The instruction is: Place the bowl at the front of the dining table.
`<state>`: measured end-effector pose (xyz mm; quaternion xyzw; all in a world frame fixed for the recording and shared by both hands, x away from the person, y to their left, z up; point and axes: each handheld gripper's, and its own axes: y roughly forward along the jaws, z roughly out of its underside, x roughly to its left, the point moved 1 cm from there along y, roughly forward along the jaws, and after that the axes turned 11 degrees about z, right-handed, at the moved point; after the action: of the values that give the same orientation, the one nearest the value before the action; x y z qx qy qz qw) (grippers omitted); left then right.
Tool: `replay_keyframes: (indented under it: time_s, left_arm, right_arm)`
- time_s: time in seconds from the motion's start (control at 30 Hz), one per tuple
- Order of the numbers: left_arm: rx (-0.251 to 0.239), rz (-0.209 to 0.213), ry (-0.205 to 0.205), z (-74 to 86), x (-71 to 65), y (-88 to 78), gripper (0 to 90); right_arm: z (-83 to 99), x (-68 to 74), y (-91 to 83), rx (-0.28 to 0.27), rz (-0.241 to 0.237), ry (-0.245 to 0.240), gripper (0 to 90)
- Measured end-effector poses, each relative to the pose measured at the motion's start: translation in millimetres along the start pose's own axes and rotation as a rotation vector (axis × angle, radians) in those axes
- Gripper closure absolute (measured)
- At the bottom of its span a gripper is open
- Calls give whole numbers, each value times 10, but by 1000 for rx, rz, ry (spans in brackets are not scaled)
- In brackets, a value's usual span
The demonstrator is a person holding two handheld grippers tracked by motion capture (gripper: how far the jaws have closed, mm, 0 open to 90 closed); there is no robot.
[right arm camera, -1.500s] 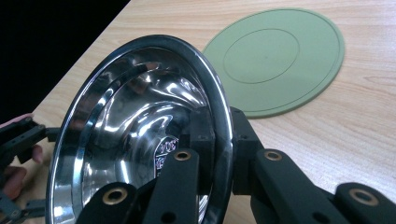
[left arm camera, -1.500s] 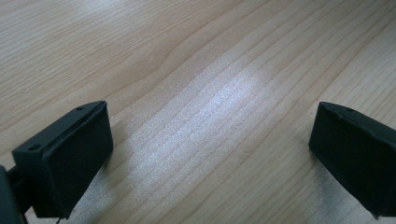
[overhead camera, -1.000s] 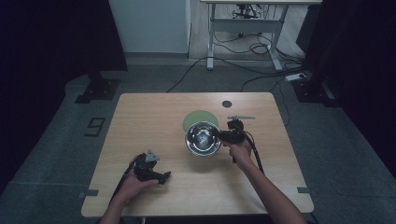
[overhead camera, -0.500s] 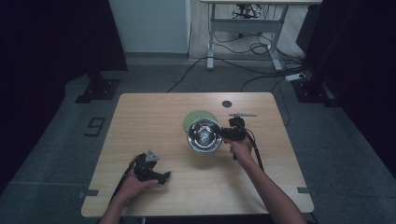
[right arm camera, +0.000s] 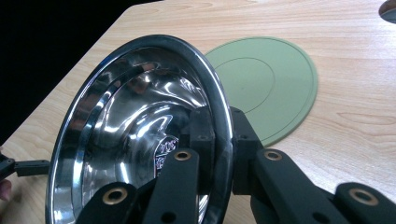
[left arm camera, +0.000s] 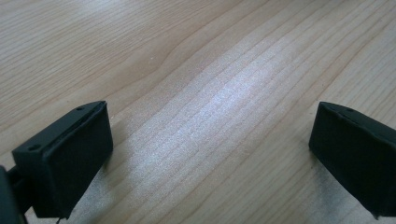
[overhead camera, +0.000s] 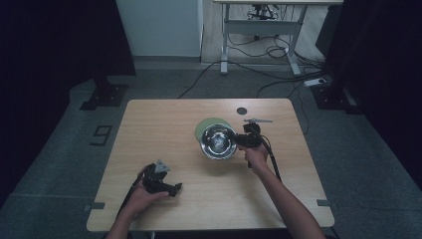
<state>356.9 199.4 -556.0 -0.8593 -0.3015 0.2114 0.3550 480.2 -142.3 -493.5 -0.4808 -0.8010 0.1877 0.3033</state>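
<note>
Gripping the steel bowl (right arm camera: 140, 135) by its rim with our right hand-held gripper (right arm camera: 217, 135), jaws clamped either side, bowl tilted above the desk (overhead camera: 164, 124) and overlapping the green mat (right arm camera: 268, 84), our left hand-held gripper (left arm camera: 210, 154) jaws wide apart, low over bare wood.

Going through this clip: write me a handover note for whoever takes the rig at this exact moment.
Right gripper: shut on the rim of the shiny round steel bowl, one jaw inside, one outside; the bowl is tilted, partly over the flat round green silicone mat.
Left gripper: open, nothing between its jaws, low over the bare wooden table near the front left.
Done: bowl gripped.
Left: likely setting the bowl down, perhaps on the mat; the destination is not certain. Whether the bowl touches the table cannot be told.
</note>
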Motion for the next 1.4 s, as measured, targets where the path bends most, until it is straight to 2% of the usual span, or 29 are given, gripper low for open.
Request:
replay_keyframes:
  time_s: [0.53,0.63,1.4]
  left_arm:
    - [1,0,-1,-3,-1,1,0]
    - [1,1,-1,-2,-1,1,0]
    - [1,4,4,-7,-15,9,0]
  right_arm:
    - [-60,-96,24,-3,27,23,837]
    - [-80,-114,51,-1,26,41,837]
    - [-195,-120,231,15,68,56,836]
